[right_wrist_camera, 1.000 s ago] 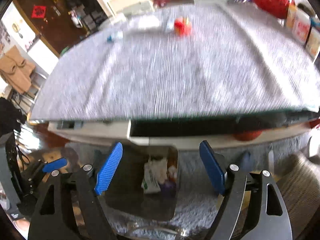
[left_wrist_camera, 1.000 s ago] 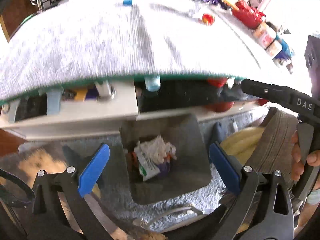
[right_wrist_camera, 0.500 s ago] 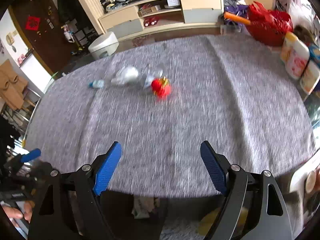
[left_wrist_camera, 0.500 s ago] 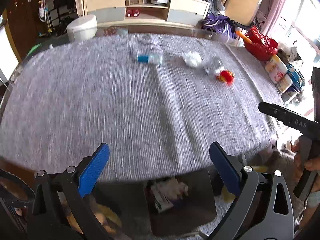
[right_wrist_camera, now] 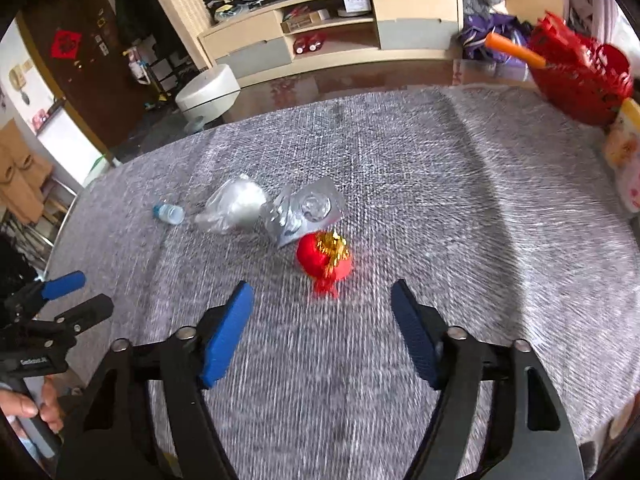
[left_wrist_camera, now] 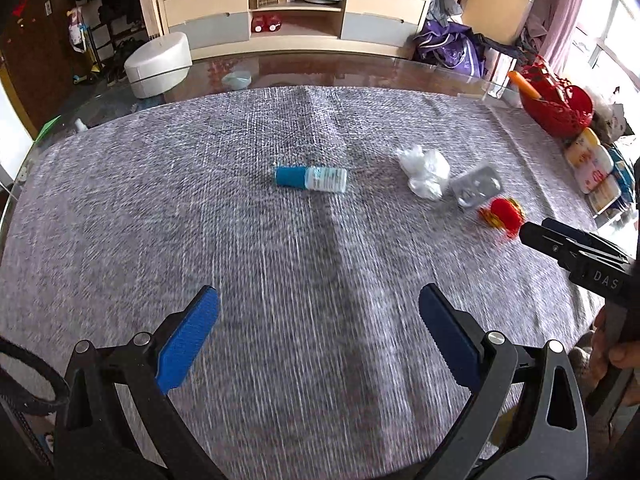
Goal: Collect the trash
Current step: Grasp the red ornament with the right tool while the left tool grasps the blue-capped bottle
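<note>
Left gripper [left_wrist_camera: 318,332]: blue-padded fingers spread wide, nothing between them, hovering over the near part of the surface [left_wrist_camera: 200,208], which is covered in grey woven cloth. Right gripper [right_wrist_camera: 322,332]: fingers likewise wide apart and empty, low over the cloth.

Landmark: red ornament [right_wrist_camera: 325,258] with gold trim, lying just beyond the right gripper's fingertips, roughly centred in the gap. Touching or nearly touching its far side, an empty silver blister pack [right_wrist_camera: 306,212]. Just left of the pack, a crumpled clear plastic bag [right_wrist_camera: 234,208]. Further left of the ornament, set apart from the bag, a small bottle with a blue cap [left_wrist_camera: 310,178], lying on its side.

Far right of the ornament, at the surface's edge: red basket [right_wrist_camera: 580,76]. Beyond the surface, a low TV cabinet [left_wrist_camera: 296,16].
</note>
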Demonstrator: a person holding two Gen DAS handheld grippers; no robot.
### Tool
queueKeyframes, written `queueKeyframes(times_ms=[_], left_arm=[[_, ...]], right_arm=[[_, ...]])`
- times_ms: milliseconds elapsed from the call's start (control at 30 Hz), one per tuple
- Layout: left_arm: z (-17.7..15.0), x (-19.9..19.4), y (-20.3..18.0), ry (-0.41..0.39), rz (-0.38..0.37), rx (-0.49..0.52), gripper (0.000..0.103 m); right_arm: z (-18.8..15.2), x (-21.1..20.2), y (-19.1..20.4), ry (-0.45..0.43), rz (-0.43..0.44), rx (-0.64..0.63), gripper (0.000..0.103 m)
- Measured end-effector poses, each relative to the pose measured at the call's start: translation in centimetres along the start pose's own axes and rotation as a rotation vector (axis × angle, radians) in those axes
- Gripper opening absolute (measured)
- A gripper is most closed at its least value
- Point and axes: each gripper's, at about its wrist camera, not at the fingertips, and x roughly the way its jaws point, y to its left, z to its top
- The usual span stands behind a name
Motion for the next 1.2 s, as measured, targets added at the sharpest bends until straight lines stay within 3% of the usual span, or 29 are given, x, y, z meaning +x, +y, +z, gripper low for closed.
queueKeyframes(times_ms=[333, 500, 633, 733, 800, 1033, 1200], left_arm=[[3.4, 4.5, 1.1, 0.002, -0.002, -0.006, 0.094], [4.8, 6.6, 1.4, -0.006, -0.015, -0.001, 0.086], [5.4, 7.4, 1.3, -0.010, -0.023, 0.012, 0.081], [5.7, 7.6, 0.9, -0.029, -0.001, 0.038, 0.069], [6.0, 7.7, 0.8, -0.039, 0.014, 0.049, 0.054], [5.7, 6.7, 1.0, -0.025, 0.005, 0.040, 0.054], [4.7, 2.8, 0.5, -0.047, 0.005, 0.037, 0.054]], right_arm=[[0.8, 3.3, 0.4, 0.017, 0.014, -0.030, 0.056], [1.0, 3.4, 0.5, 0.016, 0.020, -0.045, 0.036], [1.0, 3.4, 0.9, 0.012, 0.003, -0.074, 0.036], [1.2, 3.5, 0.8, 0.011, 0.008, -0.077, 0.036], [1.3, 3.5, 0.6, 0.010, 0.014, -0.074, 0.036], [1.1, 2.5, 0.3, -0.001, 0.025, -0.065, 0.036], [0.3, -0.1, 0.5, -0.026, 0.023, -0.066, 0.036]])
